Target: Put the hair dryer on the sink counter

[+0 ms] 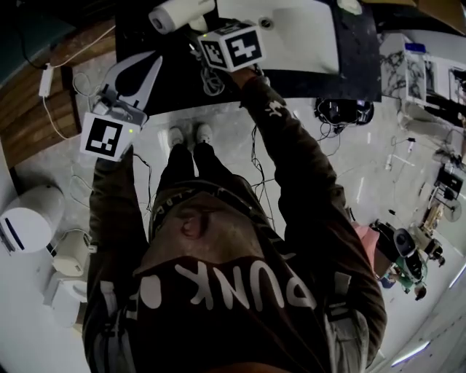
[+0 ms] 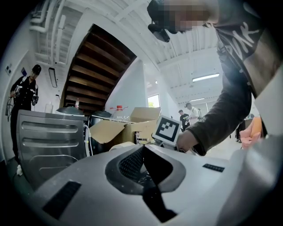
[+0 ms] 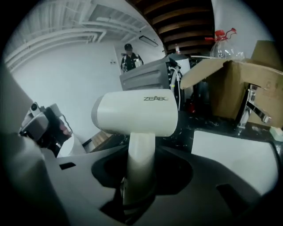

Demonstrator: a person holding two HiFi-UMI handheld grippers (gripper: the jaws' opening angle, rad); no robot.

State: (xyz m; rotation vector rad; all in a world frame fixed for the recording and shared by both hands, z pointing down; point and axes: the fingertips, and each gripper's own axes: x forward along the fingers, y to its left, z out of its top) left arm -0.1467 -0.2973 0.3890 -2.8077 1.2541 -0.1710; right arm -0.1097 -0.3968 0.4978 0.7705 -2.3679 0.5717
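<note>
The white hair dryer (image 3: 137, 114) hangs over the dark counter's left end, with its handle (image 3: 140, 163) between the jaws of my right gripper (image 3: 139, 154), which is shut on it. From the head view the dryer body (image 1: 178, 13) points left above the black sink counter (image 1: 357, 51), beside the white basin (image 1: 291, 36). The right gripper (image 1: 202, 30) sits just under it, and the dryer's black cord (image 1: 211, 80) dangles below. My left gripper (image 1: 149, 65) is held off to the left, short of the counter. Its jaws meet at the tips with nothing between them (image 2: 143, 148).
A chrome faucet (image 3: 253, 106) stands behind the basin (image 3: 234, 150), with a cardboard box (image 3: 230, 84) and a plastic bottle (image 3: 221, 44) behind it. A metal cabinet (image 2: 48, 141) is at the counter's left. White appliances (image 1: 29, 218) and cables (image 1: 342, 113) lie on the floor.
</note>
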